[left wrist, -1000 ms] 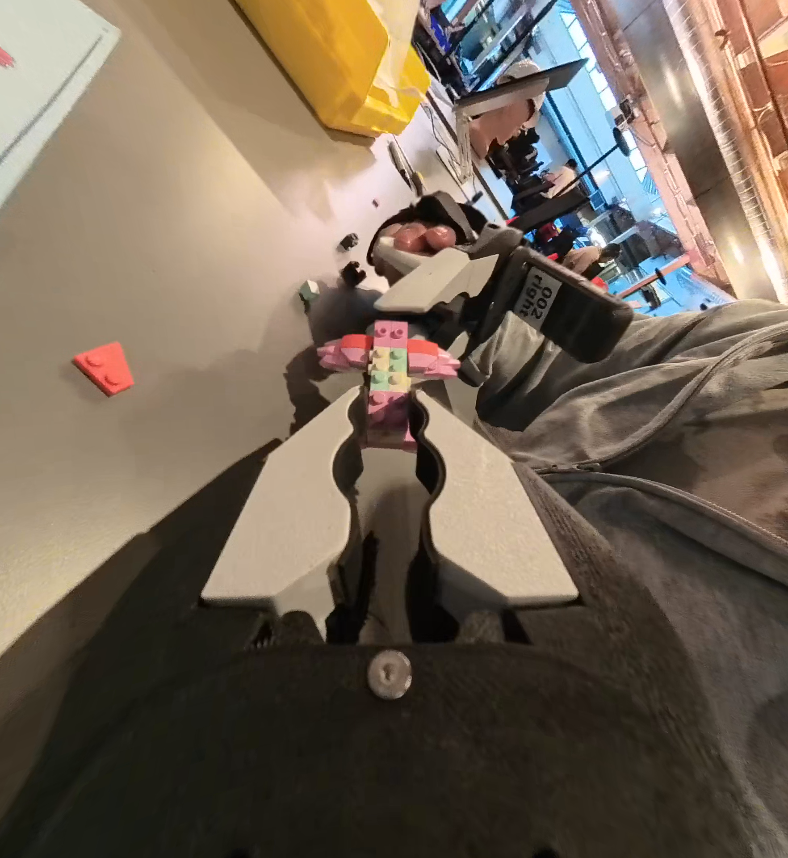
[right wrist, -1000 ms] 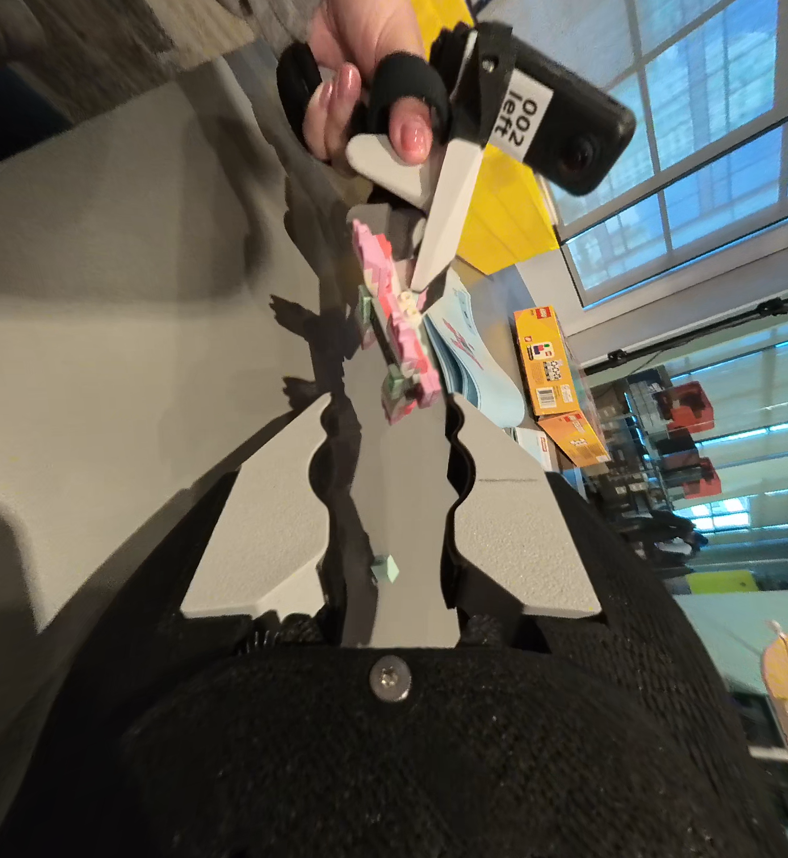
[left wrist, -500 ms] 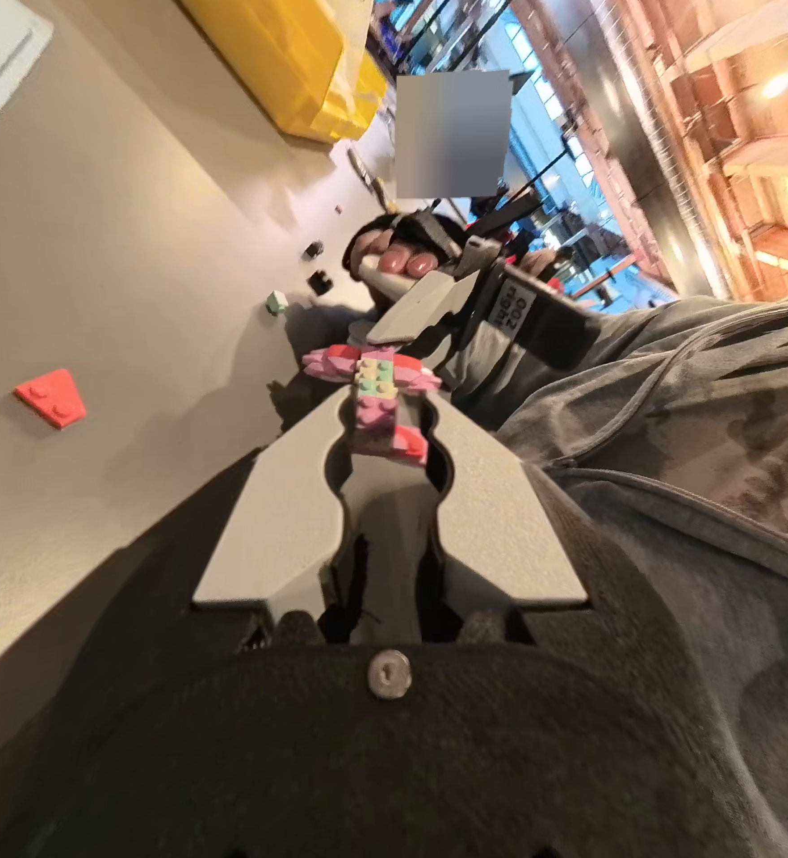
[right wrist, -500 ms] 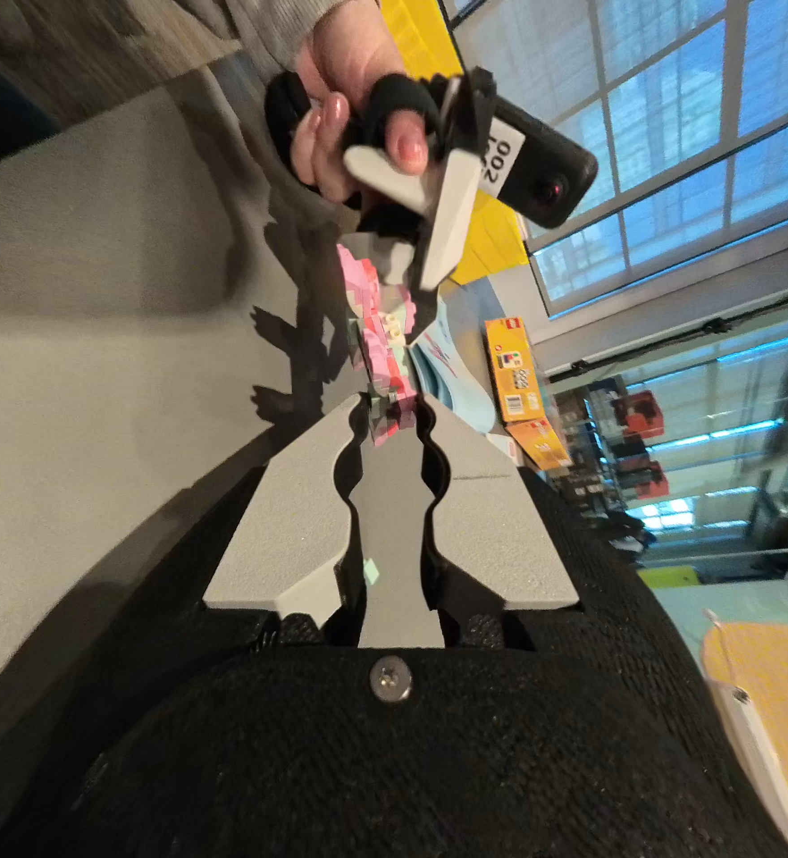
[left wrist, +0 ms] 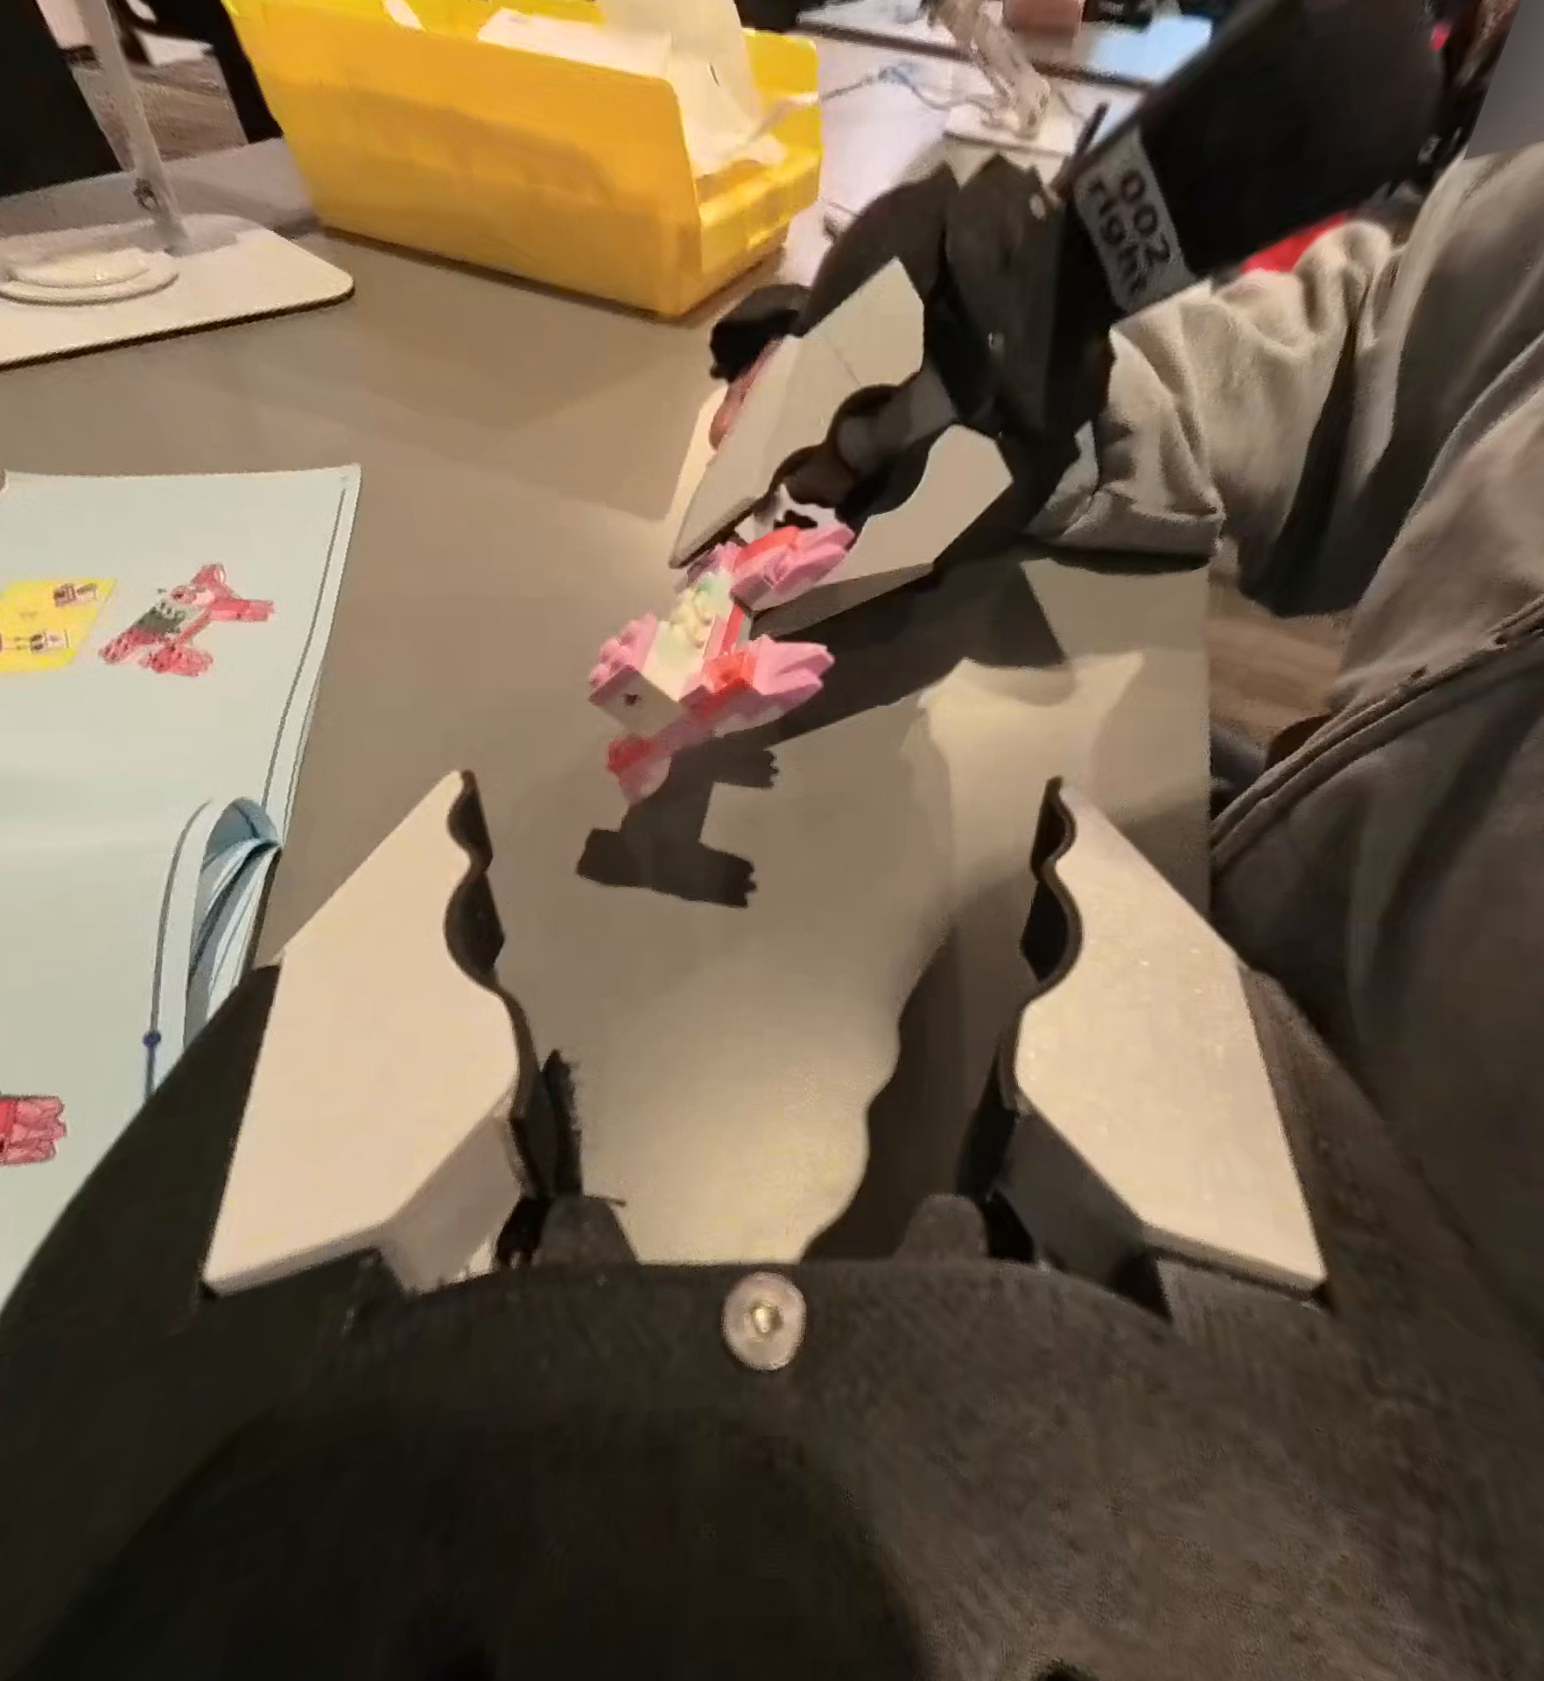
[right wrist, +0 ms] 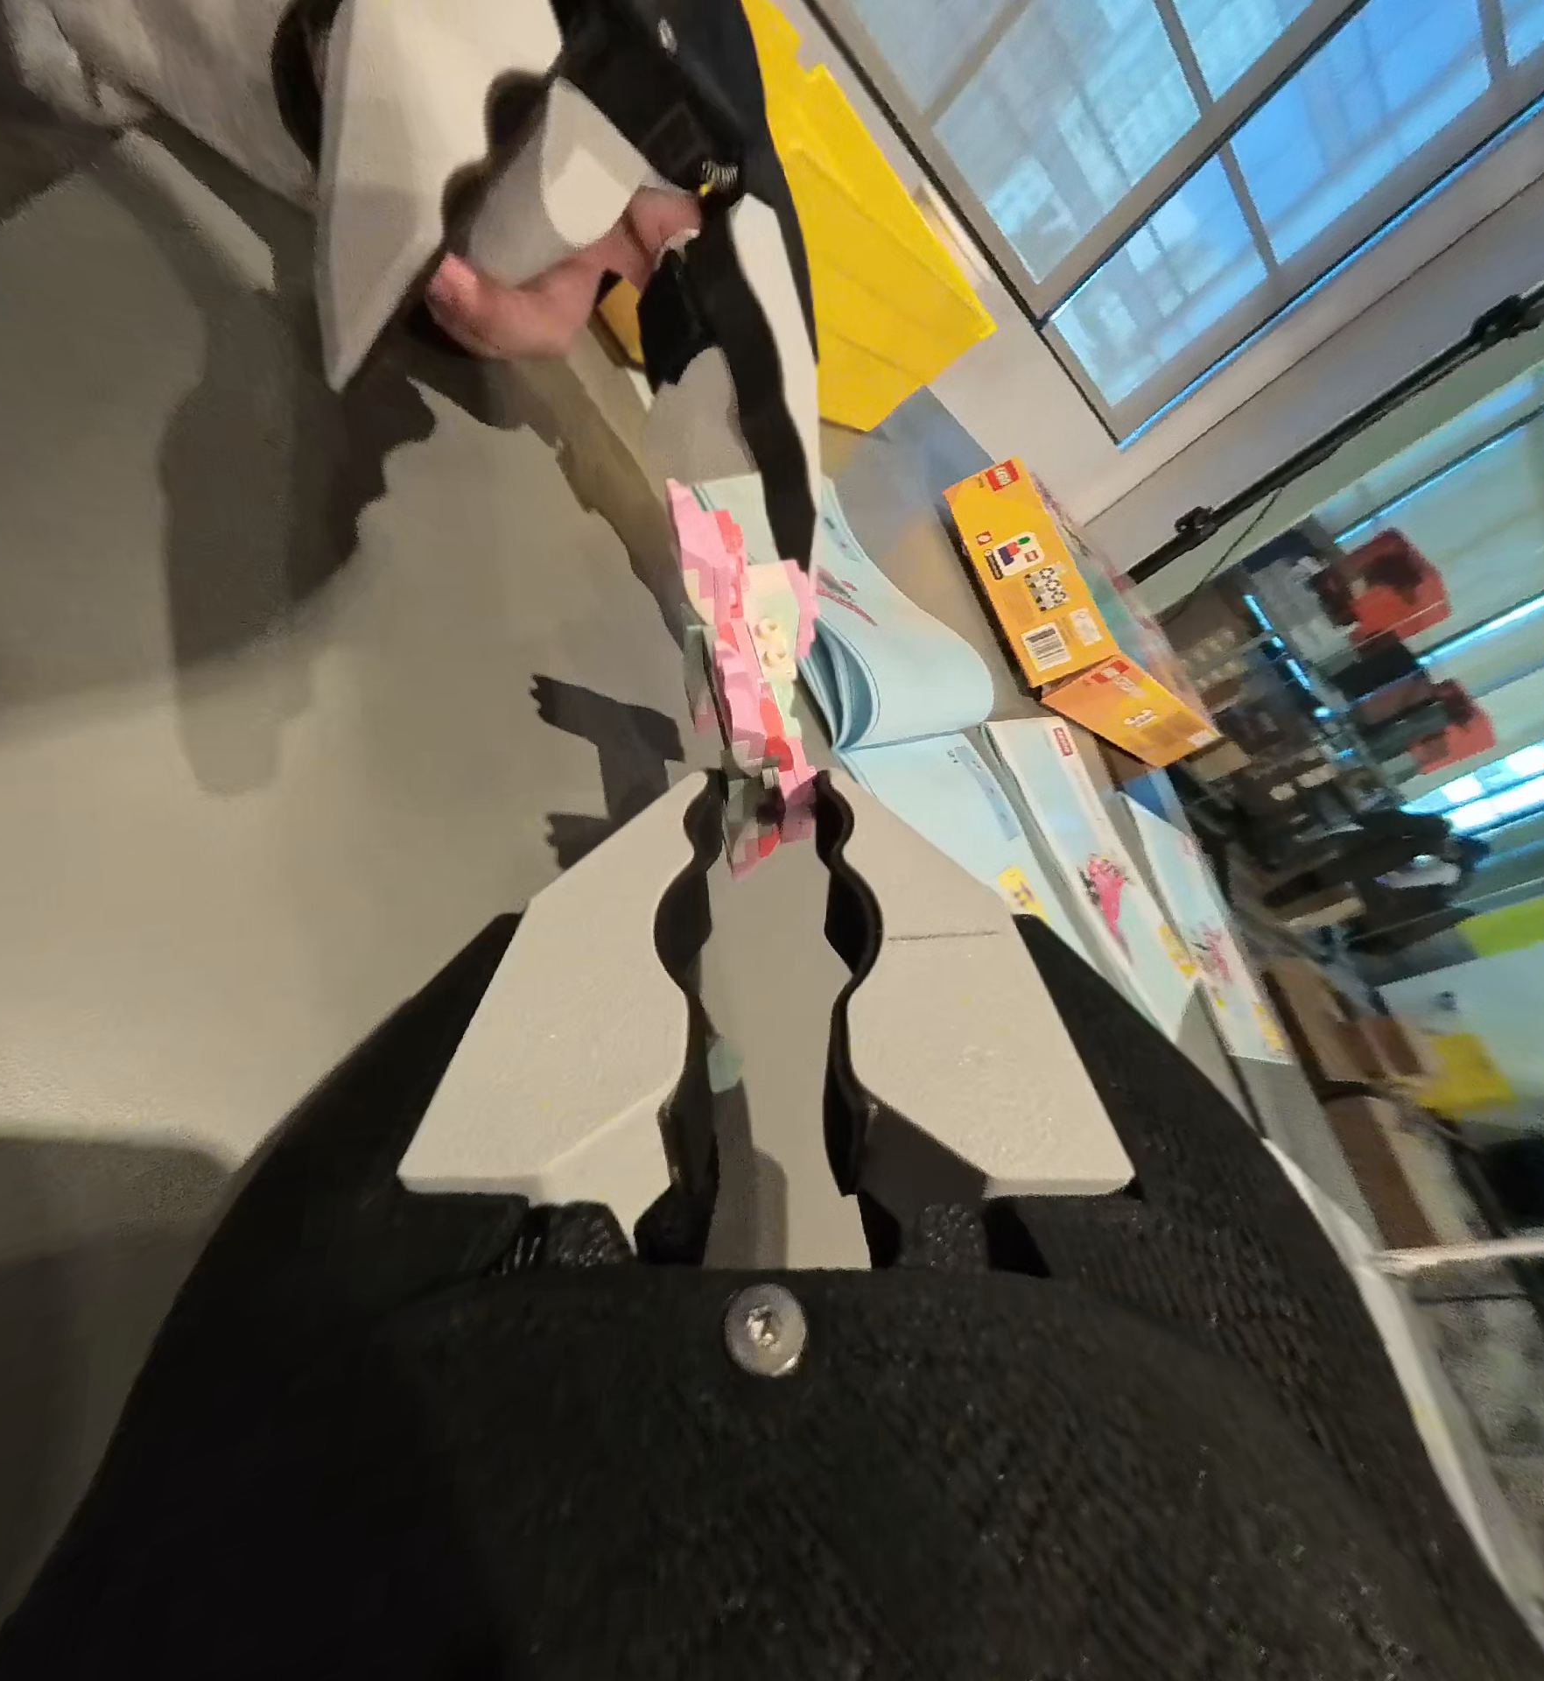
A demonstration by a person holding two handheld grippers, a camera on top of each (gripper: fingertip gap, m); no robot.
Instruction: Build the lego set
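Above the grey tabletop [left wrist: 496,409], just off its surface, hangs the pink, red and pale-green brick-built lego figure [left wrist: 705,650], casting a dark shadow [left wrist: 668,860] on the table beneath it. Nearer the camera than the figure, the left gripper [left wrist: 755,805] has its two grey wavy-edged fingers [left wrist: 386,1028] spread wide with nothing between them, and the figure sits beyond their tips, apart from them. On the far side of the figure, the right gripper [left wrist: 750,582] reaches in from the person's grey sleeve [left wrist: 1250,391] and pinches the figure's far end between its tips. Seen from the right wrist view, the same right gripper [right wrist: 764,791] has its tips pressed against the near end of the figure [right wrist: 741,655], which sticks out ahead of them, while the left gripper [right wrist: 568,400] hovers beyond the figure, held by a hand [right wrist: 523,309], its jaws standing apart. Left of the figure lies a pale-blue open instruction booklet [left wrist: 114,728] printed with pictures of a pink model. Beyond the figure, at the far side of the table, stands a yellow plastic bin [left wrist: 550,173] with white paper in it. Left of that bin rests a flat white stand base [left wrist: 114,291]. Past the booklet in the right wrist view lie two orange cardboard boxes [right wrist: 1041,582].
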